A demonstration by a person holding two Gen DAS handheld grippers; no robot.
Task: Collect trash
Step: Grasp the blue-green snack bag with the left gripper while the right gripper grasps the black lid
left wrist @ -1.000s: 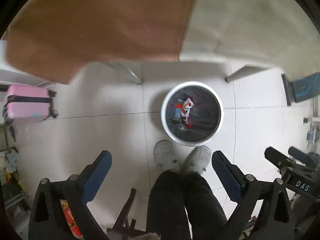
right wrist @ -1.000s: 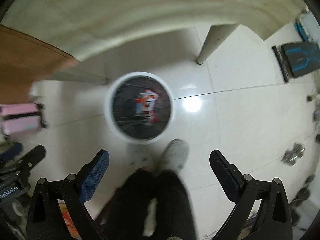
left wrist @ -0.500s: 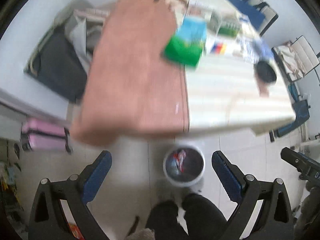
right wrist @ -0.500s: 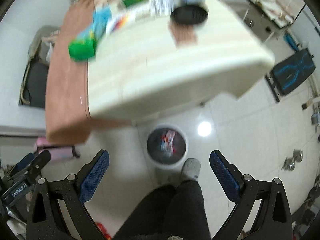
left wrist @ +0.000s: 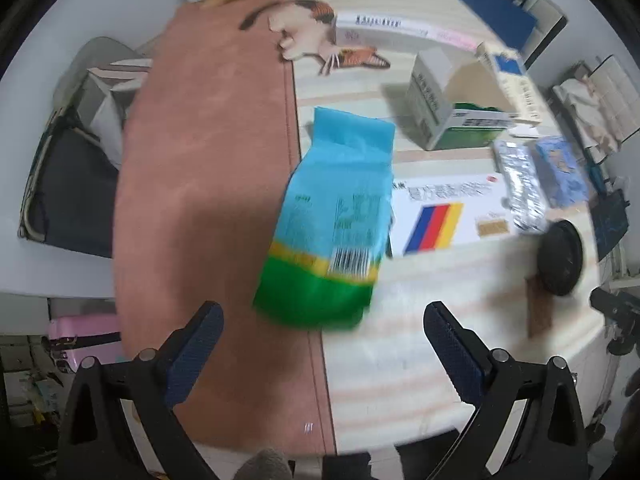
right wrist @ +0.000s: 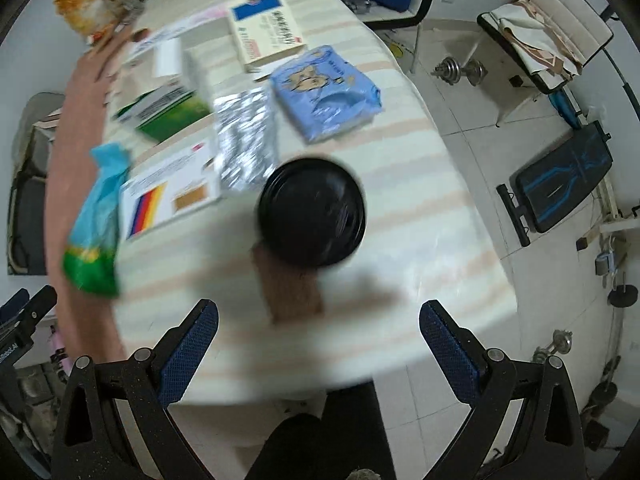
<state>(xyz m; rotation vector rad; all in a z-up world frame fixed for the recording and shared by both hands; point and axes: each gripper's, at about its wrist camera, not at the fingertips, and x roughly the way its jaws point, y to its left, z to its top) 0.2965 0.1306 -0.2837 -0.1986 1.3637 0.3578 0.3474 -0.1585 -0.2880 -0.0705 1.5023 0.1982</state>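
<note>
A blue and green snack bag [left wrist: 334, 220] lies on the table across the seam of the brown cloth [left wrist: 200, 184], straight ahead of my left gripper [left wrist: 322, 354], which is open and empty. In the right wrist view the same bag [right wrist: 98, 220] sits at the left. A black round lid [right wrist: 312, 214] rests on a brown card [right wrist: 290, 284] just beyond my right gripper [right wrist: 318, 346], also open and empty. A silver foil pack [right wrist: 246, 140], a light blue packet [right wrist: 326, 92] and several boxes lie farther back.
The striped table [right wrist: 420, 248] curves round, its near edge just under both grippers. A white card with coloured stripes [left wrist: 436, 216] and a green and white box [left wrist: 448, 116] lie beyond the bag. A person's dark trousers [right wrist: 320, 440] are below. Dumbbells [right wrist: 460, 68] and a bench [right wrist: 560, 184] stand on the floor right.
Both grippers have swung up from the white bin on the floor to the tabletop and moved closer to it. The bin is out of view. Both stayed open.
</note>
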